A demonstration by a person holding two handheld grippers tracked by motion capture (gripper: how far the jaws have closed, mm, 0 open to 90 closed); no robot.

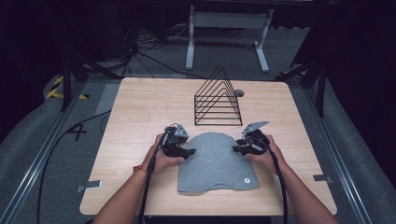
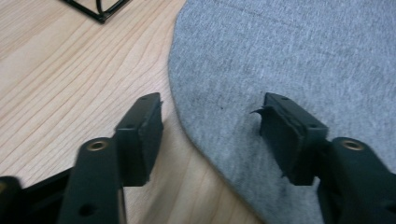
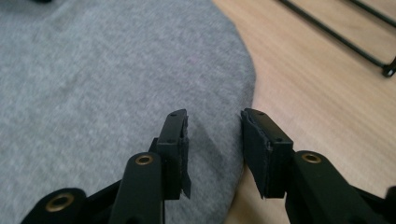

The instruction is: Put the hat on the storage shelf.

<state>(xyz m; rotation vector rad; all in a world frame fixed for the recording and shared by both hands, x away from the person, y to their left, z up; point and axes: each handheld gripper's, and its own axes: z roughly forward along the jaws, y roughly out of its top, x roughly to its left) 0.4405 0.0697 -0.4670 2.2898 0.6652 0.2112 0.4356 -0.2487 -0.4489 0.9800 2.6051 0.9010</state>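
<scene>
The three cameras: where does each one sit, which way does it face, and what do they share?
High view: fixed above the person's side, looking forward and down at the wooden table, the black wire rack and the grey beanie; both forearms and hands show.
Left gripper view: rides the left hand-held gripper, looking along its open jaws at the beanie's curved edge.
Right gripper view: rides the right hand-held gripper, jaws open over the beanie's opposite edge.
Shared: all three show the beanie, the table and part of the rack.

The small mark [image 1: 247,180] on the grey cloth [image 1: 215,161] is unreadable.
</scene>
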